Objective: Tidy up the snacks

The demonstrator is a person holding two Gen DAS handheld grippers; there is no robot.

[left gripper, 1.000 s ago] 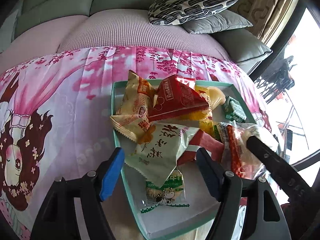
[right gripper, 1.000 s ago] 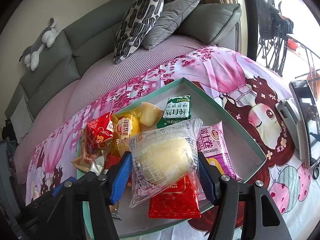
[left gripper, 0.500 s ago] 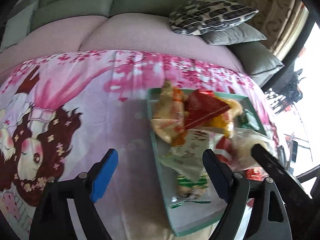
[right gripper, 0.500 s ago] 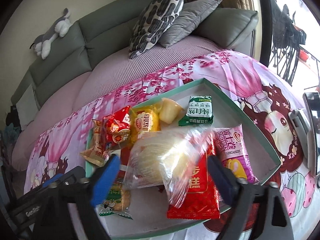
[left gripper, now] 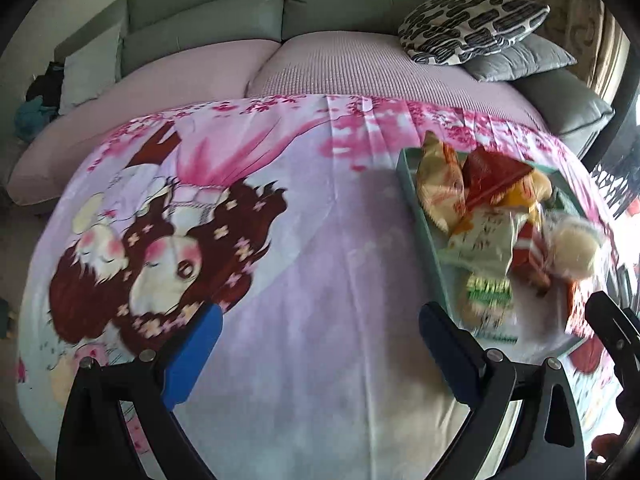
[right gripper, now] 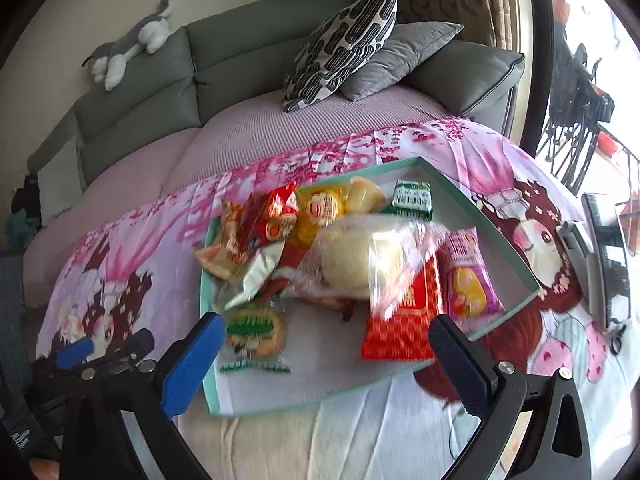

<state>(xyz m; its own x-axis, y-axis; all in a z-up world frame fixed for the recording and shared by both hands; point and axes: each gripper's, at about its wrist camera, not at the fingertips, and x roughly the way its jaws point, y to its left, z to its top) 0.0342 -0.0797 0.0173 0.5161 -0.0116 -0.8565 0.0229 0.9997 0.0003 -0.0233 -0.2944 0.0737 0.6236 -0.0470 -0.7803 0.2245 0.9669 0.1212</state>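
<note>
Grippers, left [left gripper: 320,344] and right [right gripper: 326,354], are opening wide, empty; snack packets [right gripper: 360,256] fill the teal tray [right gripper: 504,236] at twelve o'clock.

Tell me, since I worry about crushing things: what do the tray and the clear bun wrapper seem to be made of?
The tray looks like thin matte card or paperboard: flat teal walls, a sharp folded corner and a plain white inside, though rigid plastic cannot be ruled out. The bun wrapper looks like thin glossy plastic film: you see the pale bun through it, and it shows creases and bright glare.
</note>
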